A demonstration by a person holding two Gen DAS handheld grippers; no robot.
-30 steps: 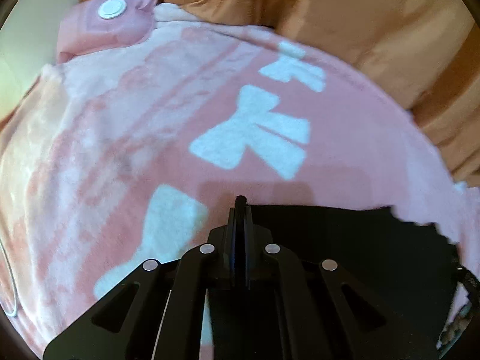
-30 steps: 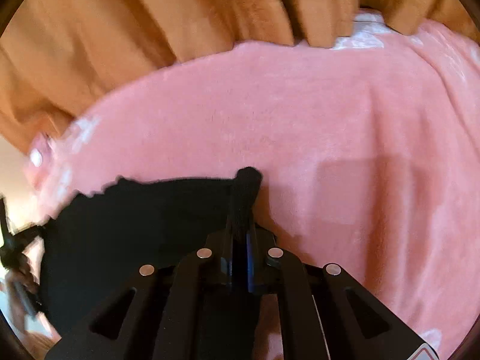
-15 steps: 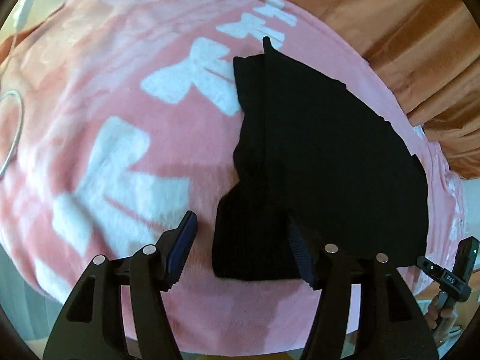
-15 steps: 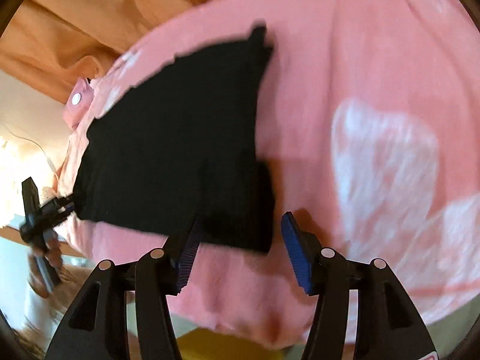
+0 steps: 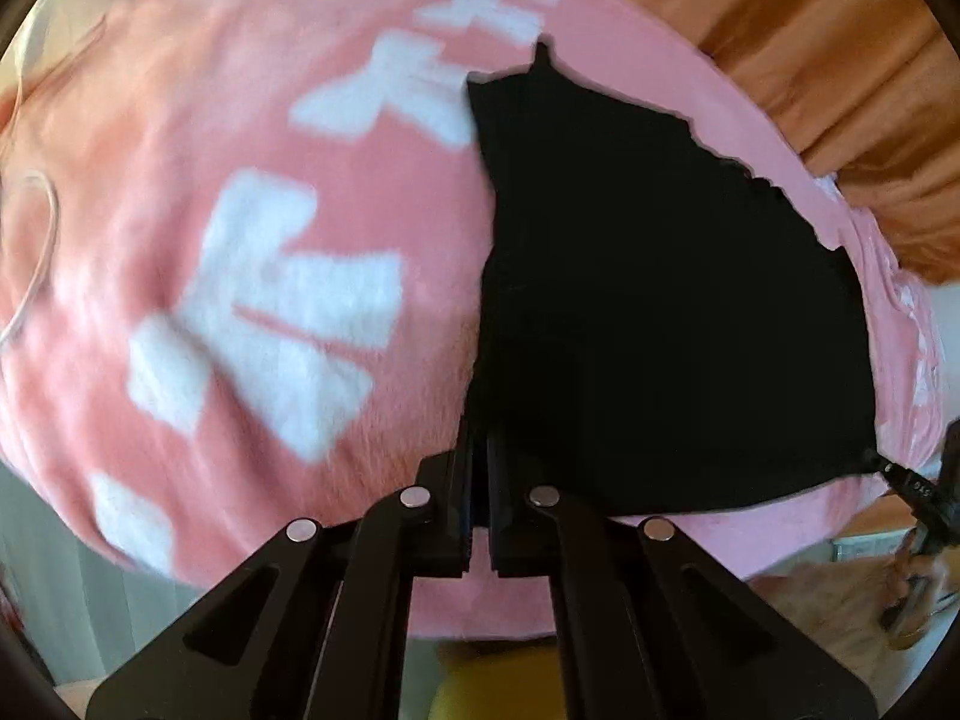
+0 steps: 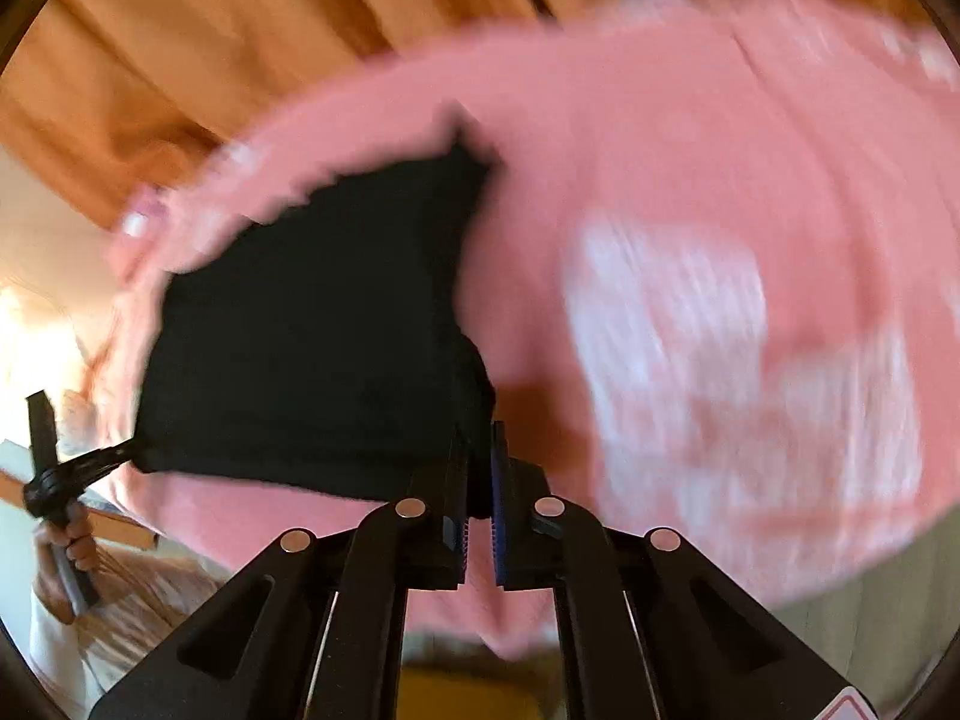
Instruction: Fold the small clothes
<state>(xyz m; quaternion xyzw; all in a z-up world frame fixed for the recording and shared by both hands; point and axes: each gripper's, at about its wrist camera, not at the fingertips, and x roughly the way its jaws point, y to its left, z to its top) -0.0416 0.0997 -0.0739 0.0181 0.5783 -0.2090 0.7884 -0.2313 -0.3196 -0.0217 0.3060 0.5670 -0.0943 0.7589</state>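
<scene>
two grippers on one black garment (image 5: 660,300) here, each pinching a near corner of it. the left gripper (image 5: 479,450) has its fingers squeezed almost together on the garment's near left corner, and the cloth spreads away ahead and to its right over the pink blanket (image 5: 210,120) with white bows. the right gripper (image 6: 478,468) is clamped narrow on the near right corner, cloth stretching off to its left. right view is pretty blurry, so the bite there looks shallow but i can't swear to it. orange curtain (image 6: 240,30) hangs beyond the blanket.
</scene>
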